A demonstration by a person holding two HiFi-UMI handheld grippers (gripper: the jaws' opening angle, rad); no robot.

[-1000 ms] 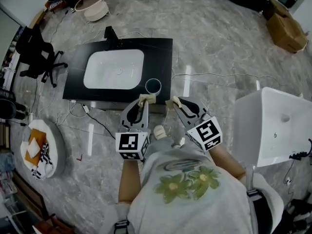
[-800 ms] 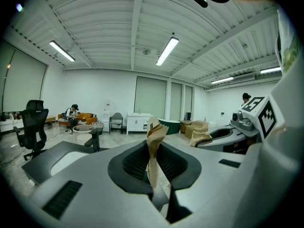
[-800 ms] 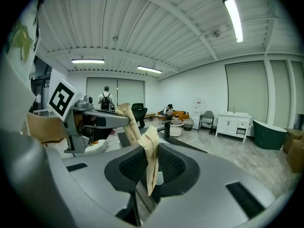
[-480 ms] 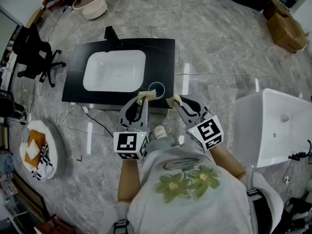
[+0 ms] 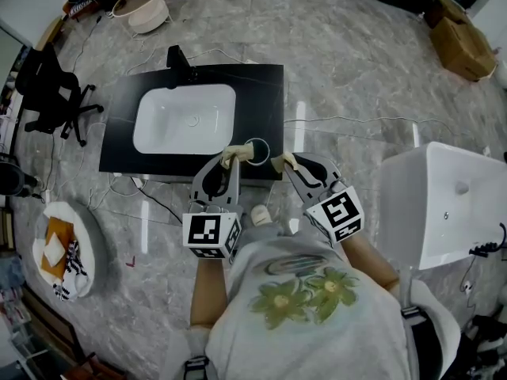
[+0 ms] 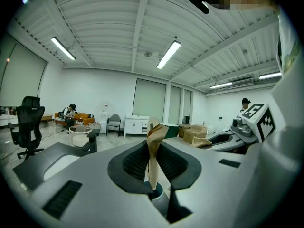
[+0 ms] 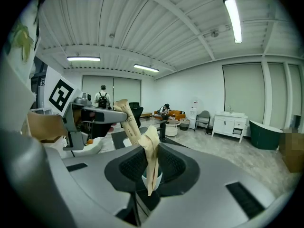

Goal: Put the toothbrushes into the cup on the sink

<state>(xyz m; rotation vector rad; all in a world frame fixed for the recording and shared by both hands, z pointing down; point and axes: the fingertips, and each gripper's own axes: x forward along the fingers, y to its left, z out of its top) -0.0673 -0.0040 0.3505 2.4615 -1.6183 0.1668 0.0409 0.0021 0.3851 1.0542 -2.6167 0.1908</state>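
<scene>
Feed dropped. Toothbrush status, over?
Left hand-held gripper shut on brown paper-wrapped toothbrush. Right hand-held gripper same. Round white-rimmed cup between both tips. Nothing blocking.

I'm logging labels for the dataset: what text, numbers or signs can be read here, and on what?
The paper-wrapped toothbrush in the left gripper: small dark print, too blurred to read.
Left marker cube, right marker cube: black-and-white square patterns, no letters.
Nothing else is readable.

Glossy white sink [image 5: 186, 119]; paper-wrapped toothbrush [image 6: 153, 148].
</scene>
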